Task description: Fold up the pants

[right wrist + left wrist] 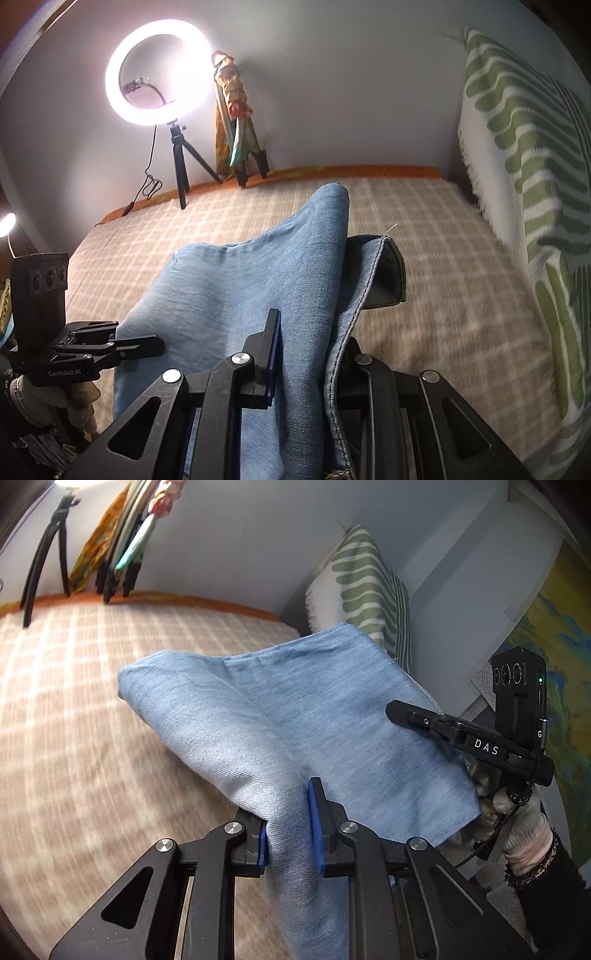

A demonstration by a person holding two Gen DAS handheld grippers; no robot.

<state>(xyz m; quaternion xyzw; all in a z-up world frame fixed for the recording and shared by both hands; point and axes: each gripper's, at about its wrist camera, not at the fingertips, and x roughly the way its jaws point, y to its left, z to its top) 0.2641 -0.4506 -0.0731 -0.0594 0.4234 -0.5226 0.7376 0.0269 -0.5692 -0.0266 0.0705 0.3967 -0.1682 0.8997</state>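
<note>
Light blue denim pants (295,716) hang in a folded bundle above the checked bed. My left gripper (290,834) is shut on a thick fold of the pants, which bunches between the blue pads. My right gripper (306,354) is shut on another edge of the pants (258,280); a hemmed edge drapes over and hides its right finger. The right gripper also shows in the left wrist view (436,720), clamped on the pants' right edge. The left gripper shows in the right wrist view (133,345) at the pants' left edge.
A beige checked blanket (92,709) covers the bed. A green-and-white striped pillow (524,177) leans at the right. A lit ring light (159,74) on a tripod and a second tripod draped in cloth (236,122) stand at the far wall.
</note>
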